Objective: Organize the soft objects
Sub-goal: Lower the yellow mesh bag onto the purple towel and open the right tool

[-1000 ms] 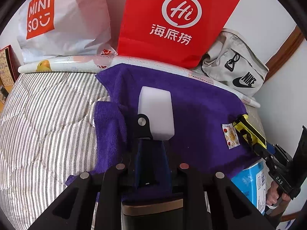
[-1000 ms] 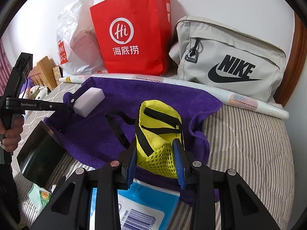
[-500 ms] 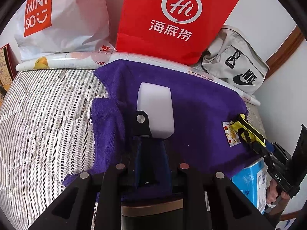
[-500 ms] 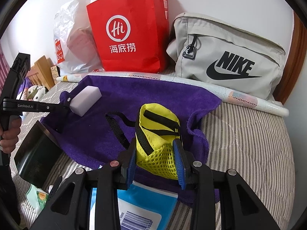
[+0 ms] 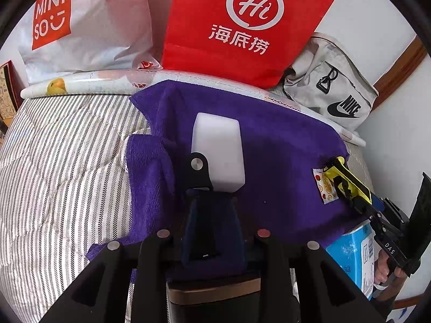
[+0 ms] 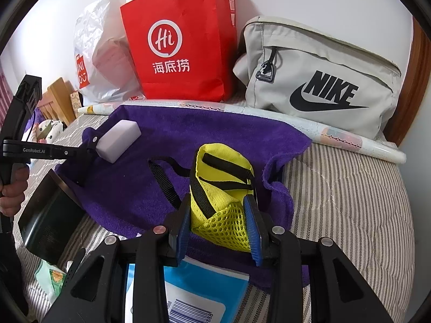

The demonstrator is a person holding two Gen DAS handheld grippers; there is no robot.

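We had the white sponge [image 5: 218, 150] pinched in the left gripper [image 5: 212, 188] and the yellow mesh pouch [image 6: 223, 188] clamped in the right gripper [image 6: 219, 231], both over the purple towel [image 6: 215, 132], neither yet put away

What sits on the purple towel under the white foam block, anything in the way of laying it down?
Nothing visible. The white foam block, in the left gripper, hangs over bare purple towel; the yellow mesh pouch lies apart, between the right gripper's fingers.

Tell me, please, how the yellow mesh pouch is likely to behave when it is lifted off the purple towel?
The yellow mesh pouch probably goes floppy: it is open netting, already creased between the right gripper fingers. It looks light, being thin and apparently empty. Its loose black strap, lying on the purple towel, may trail or snag.
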